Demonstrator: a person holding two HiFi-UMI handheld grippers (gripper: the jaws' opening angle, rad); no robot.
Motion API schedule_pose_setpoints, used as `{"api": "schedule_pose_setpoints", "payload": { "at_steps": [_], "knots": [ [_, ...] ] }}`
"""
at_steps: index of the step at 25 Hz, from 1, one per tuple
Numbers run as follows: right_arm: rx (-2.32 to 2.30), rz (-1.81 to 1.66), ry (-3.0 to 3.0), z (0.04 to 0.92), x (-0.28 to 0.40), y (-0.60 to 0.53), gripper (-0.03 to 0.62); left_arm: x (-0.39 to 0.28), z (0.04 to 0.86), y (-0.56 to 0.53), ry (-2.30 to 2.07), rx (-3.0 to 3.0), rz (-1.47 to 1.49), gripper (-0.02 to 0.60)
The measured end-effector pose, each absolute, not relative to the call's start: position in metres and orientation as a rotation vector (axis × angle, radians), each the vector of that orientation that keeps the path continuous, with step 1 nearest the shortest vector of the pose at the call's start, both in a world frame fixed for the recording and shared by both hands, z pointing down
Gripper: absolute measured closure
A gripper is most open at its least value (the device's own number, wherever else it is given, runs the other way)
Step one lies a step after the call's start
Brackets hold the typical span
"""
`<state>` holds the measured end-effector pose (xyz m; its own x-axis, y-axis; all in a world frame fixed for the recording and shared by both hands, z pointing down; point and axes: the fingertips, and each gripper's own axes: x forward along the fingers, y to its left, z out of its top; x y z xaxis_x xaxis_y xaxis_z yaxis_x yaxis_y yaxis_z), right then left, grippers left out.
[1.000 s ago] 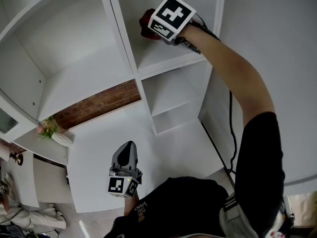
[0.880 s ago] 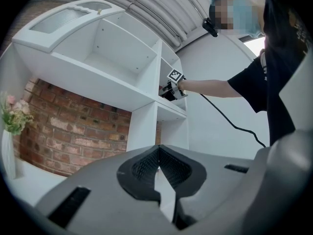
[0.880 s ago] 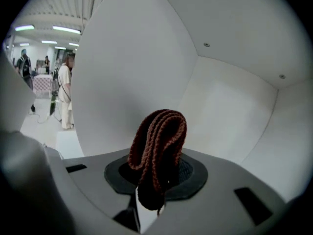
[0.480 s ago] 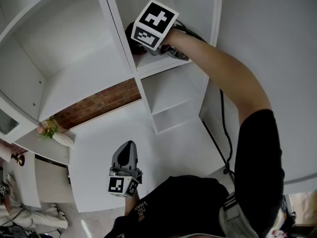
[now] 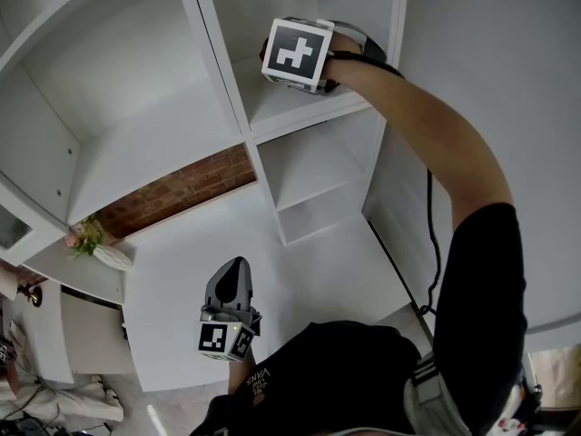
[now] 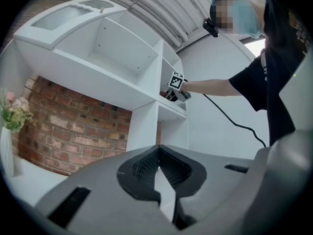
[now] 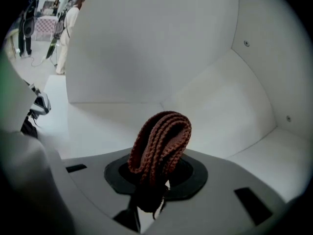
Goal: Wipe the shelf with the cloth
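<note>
White shelving [image 5: 154, 143] fills the view; inside an upper compartment the right gripper [image 7: 152, 192] clamps a folded brown knitted cloth [image 7: 161, 141]. The left gripper [image 6: 157, 153] hangs low, its 2 jaws pressed together, empty.

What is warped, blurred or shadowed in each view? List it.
Head view: even light, sharp, shelf edges splay outward. Left gripper view: heavy fisheye, dark corners, brick wall bowed. Right gripper view: dark vignette, cloth sharp, soft shadow in the shelf corner.
</note>
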<state>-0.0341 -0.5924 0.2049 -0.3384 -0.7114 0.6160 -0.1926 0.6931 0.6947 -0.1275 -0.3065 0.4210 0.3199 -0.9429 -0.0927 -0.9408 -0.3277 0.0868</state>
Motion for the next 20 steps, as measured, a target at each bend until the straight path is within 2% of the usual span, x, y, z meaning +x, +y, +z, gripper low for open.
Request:
{"api": "schedule_pose_setpoints", "payload": {
  "at_steps": [11,20],
  "knots": [
    [0.821,-0.718,-1.368,0.209,0.05,-0.635,0.499,-0.129,0.426,-0.307,-1.796,2.534,-0.207,0.575],
    [0.833,-0.767,-1.314,0.202,0.053,-0.632,0.499,-0.131,0.429,-0.306,-1.798,2.526,-0.212,0.575]
  ]
}}
